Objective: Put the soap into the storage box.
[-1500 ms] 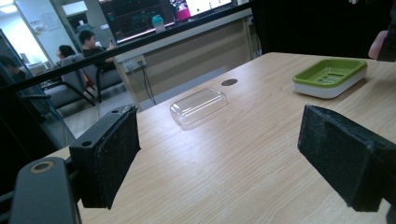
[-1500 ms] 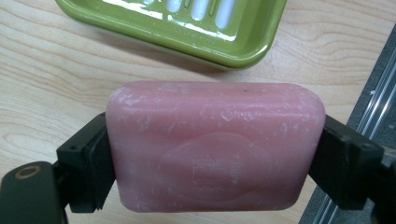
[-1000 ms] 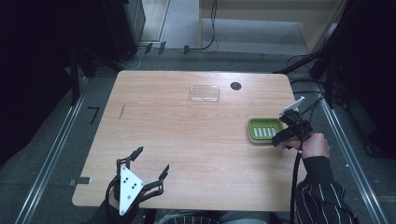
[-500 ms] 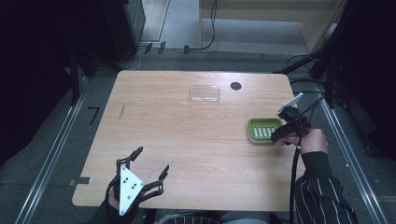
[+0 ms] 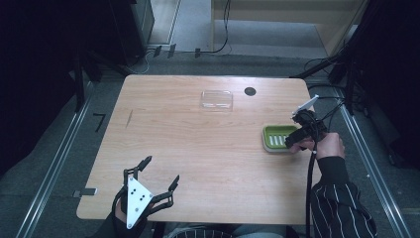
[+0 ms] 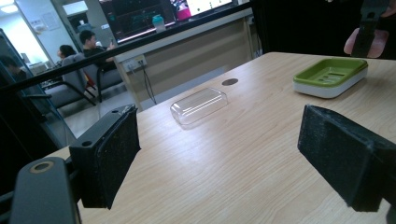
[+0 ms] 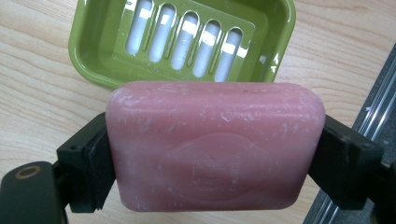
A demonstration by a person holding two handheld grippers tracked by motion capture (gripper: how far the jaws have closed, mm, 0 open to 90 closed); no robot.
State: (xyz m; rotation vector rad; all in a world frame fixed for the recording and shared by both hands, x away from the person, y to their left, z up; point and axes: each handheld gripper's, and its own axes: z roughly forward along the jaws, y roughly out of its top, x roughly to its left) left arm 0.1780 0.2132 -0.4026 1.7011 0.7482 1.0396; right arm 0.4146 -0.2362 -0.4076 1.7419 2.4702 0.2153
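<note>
Pink soap bar [image 7: 215, 147] sits clamped between the two black jaws of the right gripper [image 7: 215, 154], one pad pressed against each short end. It hangs above the near-right edge of the green soap dish [image 7: 180, 42], whose slotted floor shows five pale openings beyond the bar. In the high view the right gripper [image 5: 298, 137] is at the right side of the wooden table [image 5: 198, 148], just at the right end of the green soap dish [image 5: 278, 138], with the person's hand [image 5: 327, 145] and a striped sleeve [image 5: 332, 198] behind it.

At the near-left corner of the table, the left gripper [image 5: 158, 179] has its jaws spread wide apart, nothing between them. Its own view looks across the bare wood toward a clear plastic lid [image 6: 199, 106] lying flat at the far middle, well apart from the dish, with a small dark hole [image 6: 229, 81] in the tabletop beyond it.
</note>
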